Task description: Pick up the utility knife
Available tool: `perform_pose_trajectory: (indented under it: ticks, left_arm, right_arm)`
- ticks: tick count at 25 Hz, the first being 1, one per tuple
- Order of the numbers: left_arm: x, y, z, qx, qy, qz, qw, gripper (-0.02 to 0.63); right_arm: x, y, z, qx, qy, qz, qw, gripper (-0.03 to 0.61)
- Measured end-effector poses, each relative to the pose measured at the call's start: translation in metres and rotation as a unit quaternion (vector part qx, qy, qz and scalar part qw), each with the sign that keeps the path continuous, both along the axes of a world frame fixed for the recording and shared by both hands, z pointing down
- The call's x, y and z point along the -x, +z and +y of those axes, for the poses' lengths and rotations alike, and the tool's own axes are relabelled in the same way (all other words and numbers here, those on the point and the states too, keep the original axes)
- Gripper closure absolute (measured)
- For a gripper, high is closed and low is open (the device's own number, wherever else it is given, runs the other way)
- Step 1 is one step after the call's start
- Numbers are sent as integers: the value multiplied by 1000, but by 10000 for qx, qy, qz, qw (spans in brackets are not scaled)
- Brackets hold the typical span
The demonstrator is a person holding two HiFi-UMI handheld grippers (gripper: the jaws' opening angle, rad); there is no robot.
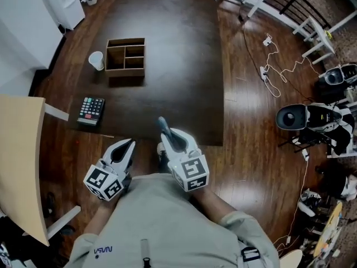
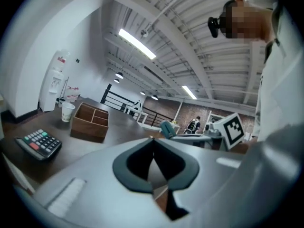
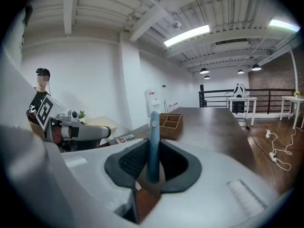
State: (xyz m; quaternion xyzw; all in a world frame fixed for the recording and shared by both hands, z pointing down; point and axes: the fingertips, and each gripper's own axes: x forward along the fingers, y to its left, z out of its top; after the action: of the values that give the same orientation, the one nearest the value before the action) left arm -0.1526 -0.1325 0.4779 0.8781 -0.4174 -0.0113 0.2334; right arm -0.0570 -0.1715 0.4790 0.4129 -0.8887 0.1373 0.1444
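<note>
My right gripper (image 1: 167,137) is shut on the blue utility knife (image 1: 162,125), which sticks out past the jaws above the near edge of the dark table (image 1: 184,66). In the right gripper view the knife (image 3: 153,137) stands upright between the black pads (image 3: 130,161) of that gripper (image 3: 153,152). My left gripper (image 1: 128,146) hangs beside it to the left, close to the person's body, shut with nothing in it. Seen in its own view, the left gripper (image 2: 153,140) has its jaw tips together, and the knife (image 2: 167,128) shows off to the right.
A wooden compartment box (image 1: 125,56) and a white cup (image 1: 96,60) stand at the table's far left. A calculator (image 1: 91,110) lies nearer on the left. A light wooden tabletop (image 1: 19,161) is at the far left. Cables (image 1: 273,66) and equipment (image 1: 312,119) lie on the floor at right.
</note>
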Motion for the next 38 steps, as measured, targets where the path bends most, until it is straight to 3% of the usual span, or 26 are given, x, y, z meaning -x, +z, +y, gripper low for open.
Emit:
perform_pose_trajectory:
  ticks: [6,12,18,24,32,38]
  left_arm:
    - [12,-14,65,-348,97,-109,9993,623]
    - [29,-26,101,-498,245,-61,9984,623]
    - [12,-44,121,-873,363,-167,9954,623]
    - [-42,-62,145,-1221,636,-401,9897,623]
    - [-157,-51,184,-971,1059,-323,9891,623]
    - [-207,-62,203,-1262,696,-447,9886,623]
  right_arm:
    - [14,-13,70,-181,66,-75,9998,505]
    - [41,-38,99,-342,-62,142,9993,505]
    - [23,-61,124,-625,-33,27,9980,505]
    - [-33,-75,156,-827,203,-85,9963,505]
    - [-132,-73,195,-977,394,-397,9936,505]
    - [-185,-70,217,-1192,164,-580,9910,505]
